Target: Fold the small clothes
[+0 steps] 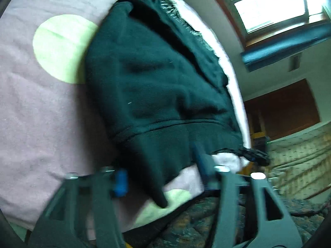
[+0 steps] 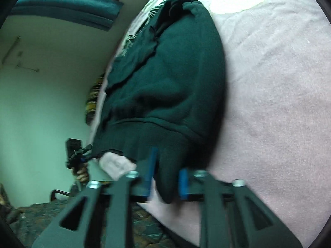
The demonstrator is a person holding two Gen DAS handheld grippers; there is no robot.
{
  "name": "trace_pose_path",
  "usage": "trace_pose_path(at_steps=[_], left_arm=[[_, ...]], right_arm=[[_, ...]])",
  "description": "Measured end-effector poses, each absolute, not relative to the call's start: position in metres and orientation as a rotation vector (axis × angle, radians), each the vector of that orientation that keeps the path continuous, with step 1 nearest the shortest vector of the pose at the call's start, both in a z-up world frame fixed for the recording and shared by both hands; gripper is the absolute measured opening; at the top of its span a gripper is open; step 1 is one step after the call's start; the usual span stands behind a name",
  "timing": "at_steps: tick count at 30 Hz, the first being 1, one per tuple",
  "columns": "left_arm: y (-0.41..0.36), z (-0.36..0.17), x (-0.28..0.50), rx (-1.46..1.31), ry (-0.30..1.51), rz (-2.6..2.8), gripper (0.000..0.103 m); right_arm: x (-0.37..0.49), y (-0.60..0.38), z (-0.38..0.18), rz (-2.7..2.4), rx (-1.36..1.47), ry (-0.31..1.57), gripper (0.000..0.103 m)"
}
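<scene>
Dark green knitted sweater [image 1: 157, 86] spread on pink fleece blanket with pale green circles [image 1: 41, 107], ribbed hem nearest. Left gripper [image 1: 163, 177] blue-padded, jaws apart around hem corner. Right gripper [image 2: 167, 177] likewise apart, hem fold hanging between.

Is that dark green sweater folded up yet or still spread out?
Spread out: the sweater lies lengthwise on the pink blanket, its ribbed hem nearest both grippers, no fold showing.

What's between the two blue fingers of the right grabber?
The ribbed bottom hem of the dark green sweater hangs between the right gripper's blue pads, seen in the right wrist view.
</scene>
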State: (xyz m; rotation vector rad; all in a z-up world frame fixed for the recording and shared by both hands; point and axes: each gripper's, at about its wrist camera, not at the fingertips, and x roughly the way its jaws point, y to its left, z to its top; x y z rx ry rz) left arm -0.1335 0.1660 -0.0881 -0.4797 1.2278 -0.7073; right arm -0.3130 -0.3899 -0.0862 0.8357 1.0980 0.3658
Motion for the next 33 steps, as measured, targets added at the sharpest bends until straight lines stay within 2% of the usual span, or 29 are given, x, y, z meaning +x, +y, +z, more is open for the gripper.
trace_pose_path(at_steps=[3, 5, 12, 20, 24, 29, 32, 33], left_arm=[[0.169, -0.088, -0.135, -0.480, 1.233, -0.657, 0.008], [0.178, -0.083, -0.138, -0.557, 1.207, -0.673, 0.005], [0.191, -0.049, -0.127, -0.713, 1.096, -0.723, 0.005], [0.176, -0.011, -0.051, -0.785, 0.992, -0.798, 0.005], [0.161, -0.028, 0.009, -0.816, 1.026, -0.786, 0.005], [0.147, -0.073, 0.068, -0.843, 1.123, -0.728, 0.005], [0.145, -0.100, 0.090, -0.892, 1.176, -0.728, 0.007], [0.145, -0.104, 0.094, -0.914, 1.186, -0.735, 0.011]], right_arm=[[-0.319, -0.389, -0.085, 0.367, 0.848, 1.072, 0.007], [-0.327, -0.395, -0.079, 0.409, 0.909, 1.021, 0.007], [-0.336, -0.420, -0.057, 0.536, 1.131, 0.788, 0.006], [-0.257, -0.443, -0.024, 0.575, 1.167, 0.664, 0.006], [-0.202, -0.461, -0.036, 0.567, 1.235, 0.665, 0.006], [-0.141, -0.476, -0.074, 0.483, 1.310, 0.776, 0.006], [-0.120, -0.484, -0.108, 0.404, 1.392, 0.834, 0.006], [-0.117, -0.485, -0.115, 0.392, 1.416, 0.842, 0.006]])
